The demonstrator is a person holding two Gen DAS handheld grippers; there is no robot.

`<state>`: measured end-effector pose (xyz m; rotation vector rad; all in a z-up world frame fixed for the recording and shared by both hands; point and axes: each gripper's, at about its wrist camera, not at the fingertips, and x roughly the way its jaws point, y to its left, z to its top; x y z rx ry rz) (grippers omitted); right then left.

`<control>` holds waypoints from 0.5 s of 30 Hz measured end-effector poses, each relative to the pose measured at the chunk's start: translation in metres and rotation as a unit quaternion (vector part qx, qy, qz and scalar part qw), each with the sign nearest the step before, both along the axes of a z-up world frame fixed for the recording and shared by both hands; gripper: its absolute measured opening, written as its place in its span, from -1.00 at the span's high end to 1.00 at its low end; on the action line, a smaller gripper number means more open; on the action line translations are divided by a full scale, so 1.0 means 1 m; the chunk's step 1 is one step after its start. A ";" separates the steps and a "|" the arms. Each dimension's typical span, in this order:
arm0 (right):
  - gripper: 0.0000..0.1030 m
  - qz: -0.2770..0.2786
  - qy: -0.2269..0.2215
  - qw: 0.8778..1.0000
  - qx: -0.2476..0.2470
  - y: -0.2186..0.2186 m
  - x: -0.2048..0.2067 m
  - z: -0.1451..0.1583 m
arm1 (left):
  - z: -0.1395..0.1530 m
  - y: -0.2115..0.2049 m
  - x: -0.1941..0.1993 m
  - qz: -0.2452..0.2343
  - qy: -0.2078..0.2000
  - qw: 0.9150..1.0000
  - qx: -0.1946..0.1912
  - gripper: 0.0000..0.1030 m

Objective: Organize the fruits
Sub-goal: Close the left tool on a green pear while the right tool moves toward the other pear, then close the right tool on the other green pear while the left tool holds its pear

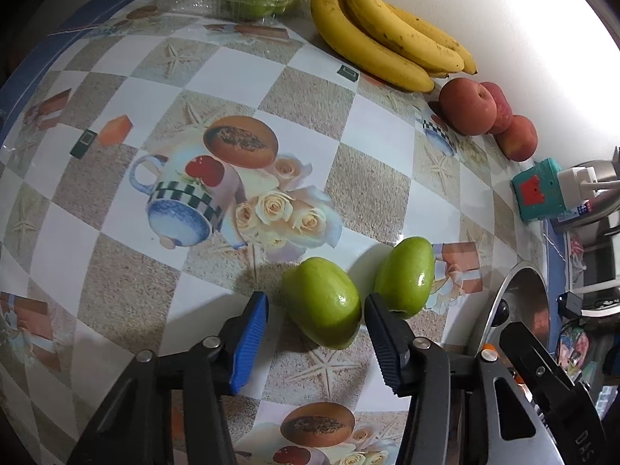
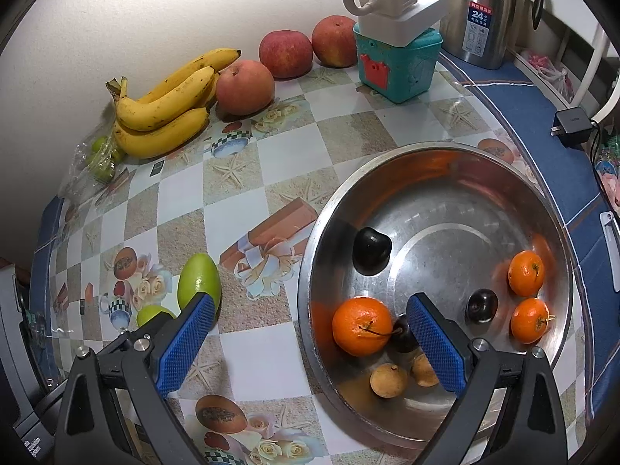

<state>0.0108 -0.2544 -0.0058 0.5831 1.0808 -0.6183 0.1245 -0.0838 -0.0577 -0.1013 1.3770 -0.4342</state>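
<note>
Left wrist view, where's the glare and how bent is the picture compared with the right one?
Left wrist view: wall blown out white, highlights on both green fruits, checks bowed by fisheye. Right wrist view: the same bowing, wall glow at top, orange reflections inside the steel bowl.

Left wrist view: the counter (image 1: 193, 77) is seen steeply from above and close, along the fingers (image 1: 252, 341), with two green fruits (image 1: 321, 302) nearest. Right wrist view: the same counter (image 2: 240, 178) is viewed steeply downward over the steel bowl (image 2: 438, 155). The bananas (image 1: 387, 35), apples (image 1: 469, 106), green fruits and bowl rim are shared by both.
</note>
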 end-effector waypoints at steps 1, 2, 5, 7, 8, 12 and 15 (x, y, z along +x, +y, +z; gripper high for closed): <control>-0.93 0.000 0.001 1.000 -0.001 0.000 0.000 0.000 | -0.001 0.000 0.000 0.000 0.002 1.000 -0.002 -0.02; -0.93 0.001 0.001 1.000 -0.001 0.000 0.000 0.000 | -0.002 0.001 0.001 0.001 0.006 1.000 -0.007 0.05; -0.93 0.002 0.004 1.000 -0.002 0.001 0.002 -0.001 | -0.002 -0.001 0.002 0.002 0.008 1.000 -0.017 0.15; -0.93 0.003 0.004 1.000 -0.003 0.002 0.002 -0.001 | -0.002 -0.003 0.002 0.000 0.007 1.000 -0.017 0.15; -0.93 0.004 0.003 1.000 -0.002 0.002 0.003 -0.001 | -0.002 -0.003 0.002 0.000 0.007 1.000 -0.019 0.15; -0.93 0.008 -0.002 1.000 -0.005 0.004 0.005 0.001 | -0.003 0.004 0.005 0.006 0.017 0.999 -0.032 0.15; -0.93 0.013 -0.007 1.000 -0.006 0.007 0.008 0.003 | -0.002 0.010 0.007 0.012 0.020 0.999 -0.035 0.16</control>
